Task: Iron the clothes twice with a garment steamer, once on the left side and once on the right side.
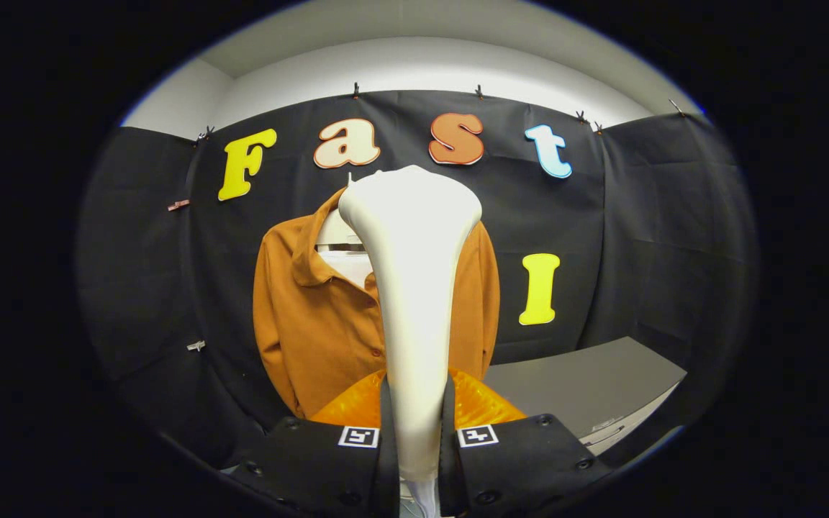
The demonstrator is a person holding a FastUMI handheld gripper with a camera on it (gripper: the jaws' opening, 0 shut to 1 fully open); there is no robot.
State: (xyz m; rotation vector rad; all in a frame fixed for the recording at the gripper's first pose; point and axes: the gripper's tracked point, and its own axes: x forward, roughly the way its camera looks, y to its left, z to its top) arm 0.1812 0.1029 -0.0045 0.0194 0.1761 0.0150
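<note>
Gripper: the gripper is seen from behind its two fingers, which are closed onto the handle of a garment steamer; each finger is pressed against one side of the handle, so the jaws are clamped on it.

Garment steamer: the white garment steamer is held upright between the jaws. Its narrow handle is gripped low down, and the body widens above the fingers into a broad, rounded head that is raised well above them.

Steamer base: an orange, translucent, ribbed part is seen just ahead of the fingers, spreading to both sides of the handle; whether it belongs to the steamer cannot be told for certain.

Shirt: an orange-brown collared shirt is hung beyond the jaws, against the black cloth wall. It is partly covered by the steamer, so that mainly its left half, the collar, a button placket and a strip of its right shoulder are shown. A white hanger is seen inside the collar.

Steamer and shirt: the steamer head is set in front of the shirt's upper middle; whether it is touching the fabric cannot be told.

Counter: a grey counter with a drawer front is placed beyond the jaws, to the right of the shirt and lower than its hem.
</note>
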